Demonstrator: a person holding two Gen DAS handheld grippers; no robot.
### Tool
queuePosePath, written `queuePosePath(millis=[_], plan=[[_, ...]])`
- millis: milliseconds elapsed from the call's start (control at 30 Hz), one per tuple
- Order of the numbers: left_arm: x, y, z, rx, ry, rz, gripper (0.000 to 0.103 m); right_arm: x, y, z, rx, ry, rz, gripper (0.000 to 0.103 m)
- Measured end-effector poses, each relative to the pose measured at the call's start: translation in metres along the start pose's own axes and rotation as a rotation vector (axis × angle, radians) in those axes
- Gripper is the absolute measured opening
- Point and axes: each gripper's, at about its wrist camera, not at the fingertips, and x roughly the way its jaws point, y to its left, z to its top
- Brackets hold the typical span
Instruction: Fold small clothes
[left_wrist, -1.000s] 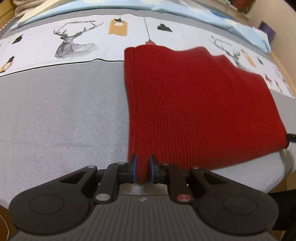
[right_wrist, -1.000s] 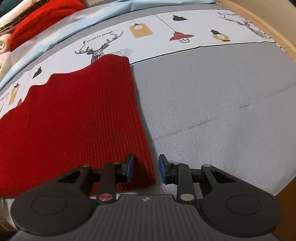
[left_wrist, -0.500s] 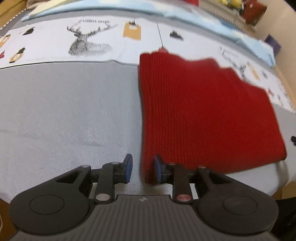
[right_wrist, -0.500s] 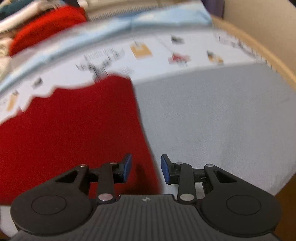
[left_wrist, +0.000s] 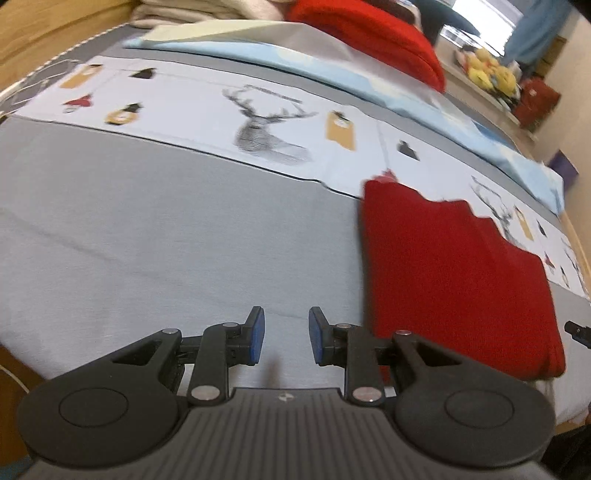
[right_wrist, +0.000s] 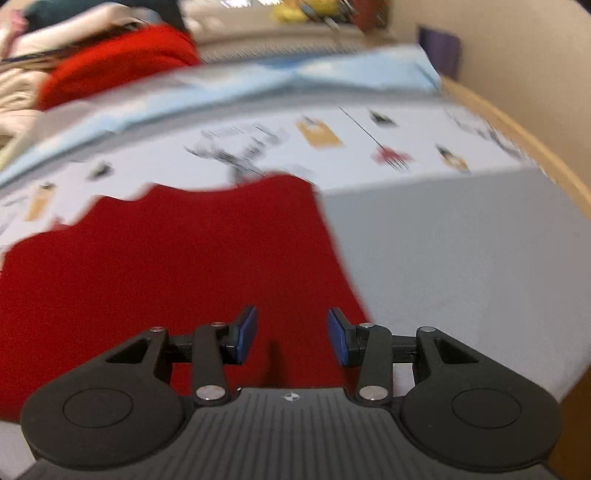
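A folded red knit garment (left_wrist: 454, 277) lies flat on the grey bed cover (left_wrist: 166, 229); it also shows in the right wrist view (right_wrist: 166, 266). My left gripper (left_wrist: 283, 334) is open and empty, above bare grey cover just left of the garment's near left corner. My right gripper (right_wrist: 291, 334) is open and empty, above the garment's near right part, its right finger close to the garment's right edge. Neither gripper holds the cloth.
A white band printed with deer and tags (left_wrist: 266, 122) crosses the bed behind the garment. A light blue sheet (left_wrist: 332, 70) and a pile of red and beige clothes (left_wrist: 369, 29) lie at the back. A wooden bed edge (right_wrist: 517, 133) runs on the right.
Both grippers have opened and let go of the garment's near edge, which now lies flat. The left gripper has moved left off the cloth; both views have lifted and pulled back.
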Motion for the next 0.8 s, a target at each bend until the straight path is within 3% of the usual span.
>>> queuePosePath(millis=[167, 233, 467, 533, 667, 800], plan=[[-0.012, 0.038, -0.002, -0.039, -0.023, 0.034, 0.028, -0.018, 0.075, -0.022, -0.101, -0.056, 0.141, 0.043], [-0.018, 0.051, -0.004, -0.051, -0.037, 0.044, 0.028, -0.025, 0.104, -0.031, -0.152, -0.065, 0.205, 0.036], [-0.034, 0.100, -0.010, -0.143, -0.068, 0.062, 0.028, -0.042, 0.195, -0.061, -0.295, -0.085, 0.306, 0.034], [-0.037, 0.111, -0.013, -0.165, -0.070, 0.063, 0.028, -0.046, 0.218, -0.068, -0.347, -0.094, 0.334, 0.038], [-0.040, 0.128, -0.016, -0.189, -0.066, 0.068, 0.028, -0.053, 0.259, -0.086, -0.476, -0.091, 0.408, 0.059], [-0.040, 0.139, -0.019, -0.193, -0.059, 0.081, 0.028, -0.056, 0.296, -0.107, -0.653, -0.100, 0.439, 0.060]])
